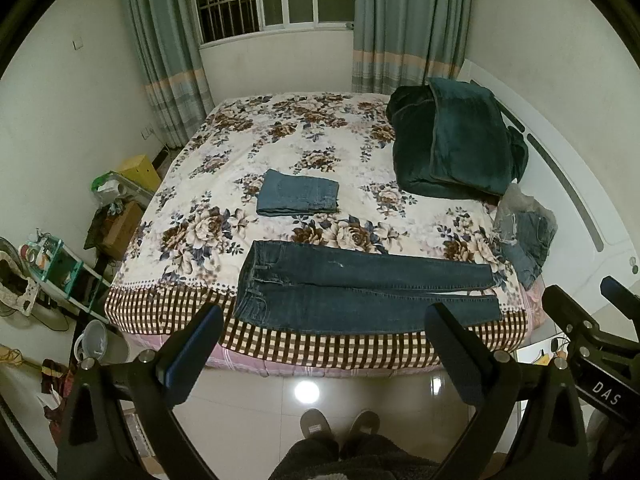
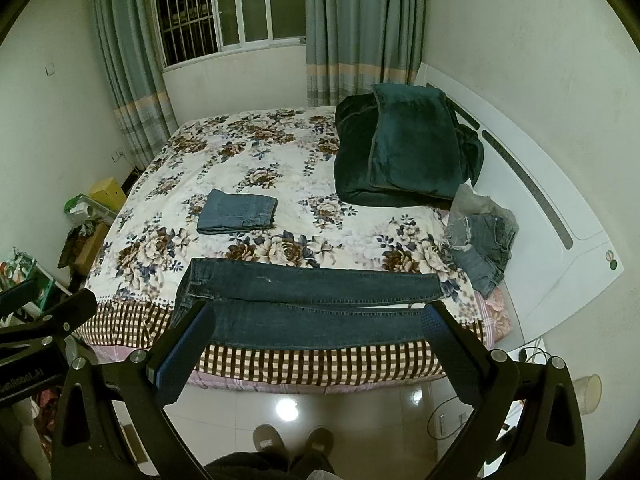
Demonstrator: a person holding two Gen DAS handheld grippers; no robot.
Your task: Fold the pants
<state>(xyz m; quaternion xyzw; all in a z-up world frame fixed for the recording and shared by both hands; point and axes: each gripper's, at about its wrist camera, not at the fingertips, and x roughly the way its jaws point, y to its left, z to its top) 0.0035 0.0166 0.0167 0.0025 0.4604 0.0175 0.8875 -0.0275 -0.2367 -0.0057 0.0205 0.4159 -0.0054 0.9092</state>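
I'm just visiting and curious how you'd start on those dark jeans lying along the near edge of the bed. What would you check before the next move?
1. Left tongs open, holding nothing: ok.
2. Right tongs open, holding nothing: ok.
3. Dark jeans spread flat, legs side by side, waistband on the left: ok.
4. Nothing lying on the jeans: ok.
5. Free bedspread behind them for folding; the folded jeans, green blanket and pile of jeans sit apart: ok.
6. Tongs close enough to grasp: not ok, both are held back over the floor.
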